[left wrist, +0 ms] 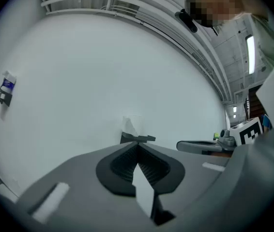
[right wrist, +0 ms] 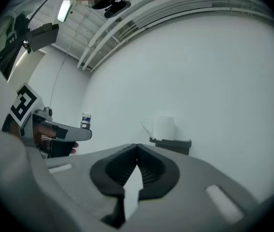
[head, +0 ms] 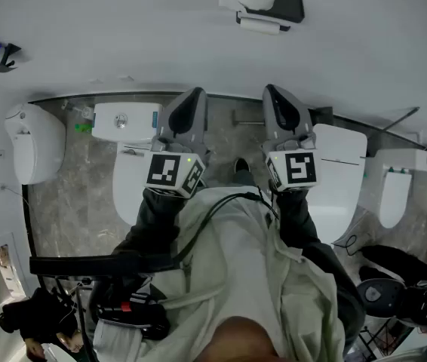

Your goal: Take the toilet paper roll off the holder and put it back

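The person is holding both grippers level ahead of the body, aiming them at the plain white wall (head: 123, 36). The white cylindrical toilet paper roll (right wrist: 164, 127) is sitting on top of its dark grey wall-mounted holder (right wrist: 173, 144), well apart from both tools, so the taking-off step is not yet begun. The left grey gripper (left wrist: 137, 145) is showing its fingers pressed together with nothing between them, and the right grey gripper (right wrist: 137, 147) is showing the same. I am judging this a ready pose: either gripper's fingers are going to need spreading before closing round the roll, and the right one is pointing more nearly at it
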The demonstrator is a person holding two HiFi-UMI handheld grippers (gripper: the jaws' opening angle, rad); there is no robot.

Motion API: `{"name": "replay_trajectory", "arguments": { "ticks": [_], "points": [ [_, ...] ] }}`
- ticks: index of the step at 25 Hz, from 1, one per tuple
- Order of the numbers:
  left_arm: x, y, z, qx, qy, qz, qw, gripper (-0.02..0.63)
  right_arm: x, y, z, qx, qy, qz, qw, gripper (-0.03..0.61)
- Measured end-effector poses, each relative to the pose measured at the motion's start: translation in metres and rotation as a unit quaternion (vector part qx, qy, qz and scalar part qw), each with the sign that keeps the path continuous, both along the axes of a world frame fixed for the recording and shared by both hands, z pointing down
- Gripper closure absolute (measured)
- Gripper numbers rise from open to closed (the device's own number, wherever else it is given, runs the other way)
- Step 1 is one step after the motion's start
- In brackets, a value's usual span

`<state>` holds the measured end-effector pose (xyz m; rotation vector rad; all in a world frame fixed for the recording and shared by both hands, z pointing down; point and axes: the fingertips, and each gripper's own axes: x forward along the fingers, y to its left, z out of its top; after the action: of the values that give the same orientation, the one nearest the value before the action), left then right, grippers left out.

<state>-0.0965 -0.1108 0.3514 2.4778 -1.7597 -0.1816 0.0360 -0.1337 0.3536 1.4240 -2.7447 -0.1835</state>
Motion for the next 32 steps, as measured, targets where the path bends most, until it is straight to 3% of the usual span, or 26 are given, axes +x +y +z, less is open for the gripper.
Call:
{"name": "replay_trajectory", "arguments": {
  "ticks": [11,16,22,29,32],
  "points": [
    [0.001,-0.001,-0.001,0.003,-0.002,0.003,1.0000,0.607,0.002,-0.002,-0.003,0.015,-0.018,0.017,1.000,0.578],
    [-0.001,-0.001,-0.001,0.002,-0.005,0.001,1.0000,0.606,0.000,0.002,-0.011,0.044,0.006,0.027,0.999,0.578],
    [-0.002,-0.002,0.000,0.001,-0.004,-0.003,1.0000,0.607,-0.007,-0.004,-0.005,0.066,0.073,0.034,0.995,0.578],
    [-0.007,-0.004,-0.001,0.004,-0.011,-0.012,0.9999,0.607,0.001,-0.024,-0.018,0.067,-0.008,0.024,0.997,0.577],
    [-0.015,-0.013,-0.006,0.011,-0.023,-0.018,0.9995,0.607,0.003,-0.038,-0.027,0.078,-0.018,0.020,0.997,0.576]
  ]
}}
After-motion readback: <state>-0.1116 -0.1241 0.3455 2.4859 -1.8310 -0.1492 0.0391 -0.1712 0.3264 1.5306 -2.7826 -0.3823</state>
